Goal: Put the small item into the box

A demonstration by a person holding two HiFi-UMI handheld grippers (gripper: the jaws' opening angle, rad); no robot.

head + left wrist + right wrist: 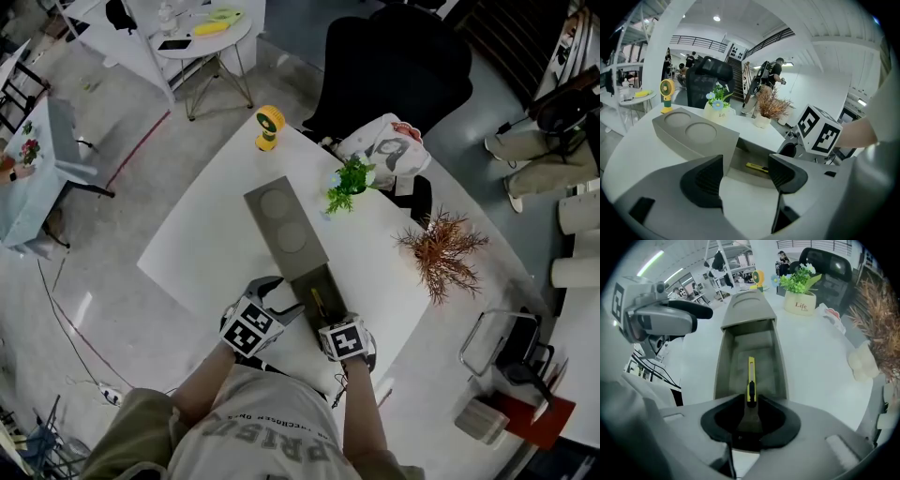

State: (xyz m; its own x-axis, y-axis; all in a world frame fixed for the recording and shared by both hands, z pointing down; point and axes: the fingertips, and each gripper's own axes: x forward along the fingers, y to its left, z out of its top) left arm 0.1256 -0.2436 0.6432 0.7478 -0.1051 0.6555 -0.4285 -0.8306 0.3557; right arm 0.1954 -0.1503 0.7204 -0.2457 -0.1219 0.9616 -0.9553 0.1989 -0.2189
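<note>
Nearest, the right gripper (751,412) points steeply down into the open end of the box (721,376). Its jaws stand narrowly apart, the pads clear of the yellow knife (751,376), whose near end lies between them. The knife rests lengthwise on the box floor. Left of the box, the left gripper (744,176) hangs over the table (628,154), jaws wide and empty. Farther on, a lid (749,308) covers the box's far half; beyond stand a green plant (800,301) and a yellow fan (270,127).
</note>
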